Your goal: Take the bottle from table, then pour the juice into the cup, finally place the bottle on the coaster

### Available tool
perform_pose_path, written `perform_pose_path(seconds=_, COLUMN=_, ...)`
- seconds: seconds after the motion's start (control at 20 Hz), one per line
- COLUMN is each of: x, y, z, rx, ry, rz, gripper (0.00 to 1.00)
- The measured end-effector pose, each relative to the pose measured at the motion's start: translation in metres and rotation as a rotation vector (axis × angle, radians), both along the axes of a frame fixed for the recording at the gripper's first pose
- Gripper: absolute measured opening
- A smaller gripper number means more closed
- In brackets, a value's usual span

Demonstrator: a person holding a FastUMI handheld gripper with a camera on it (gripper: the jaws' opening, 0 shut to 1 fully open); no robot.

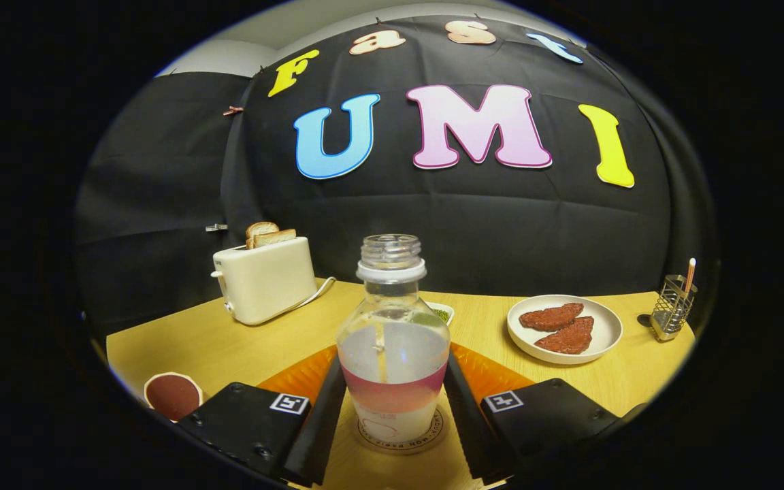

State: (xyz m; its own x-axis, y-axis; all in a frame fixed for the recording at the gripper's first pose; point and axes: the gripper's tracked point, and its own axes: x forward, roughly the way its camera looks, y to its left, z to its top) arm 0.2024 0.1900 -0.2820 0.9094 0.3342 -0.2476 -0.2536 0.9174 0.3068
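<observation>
Bottle (393, 354) upright on coaster (400, 435), uncapped mouth up; gripper (395, 408) pinching it.

a black cloth wall (474, 218) fills the upper and middle part of the frame, creased and pinned up with small clips along its top edge. above it, at the upper left, a strip of pale wall or ceiling (229, 54) shows. a second dark panel hangs at the left, meeting the main cloth at a fold. across the lower part of the frame runs a yellow wooden table (229, 347), lit warmly and evenly from above, its far edge against the cloth.
</observation>
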Motion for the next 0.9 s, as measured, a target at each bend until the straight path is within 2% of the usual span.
perform_pose_path(seconds=0.05, x=-0.001, y=0.001, z=0.0, rx=0.004, ry=0.004, rz=0.004, gripper=0.79)
perform_pose_path(seconds=0.3, x=-0.002, y=-0.002, z=0.004, rx=0.008, ry=0.006, rz=-0.009, gripper=0.98)
perform_pose_path(seconds=0.6, x=-0.009, y=-0.007, z=0.014, rx=0.016, ry=0.001, rz=-0.009, gripper=0.98)
perform_pose_path(seconds=0.9, x=-0.034, y=-0.015, z=0.031, rx=0.021, ry=-0.009, rz=-0.013, gripper=0.98)
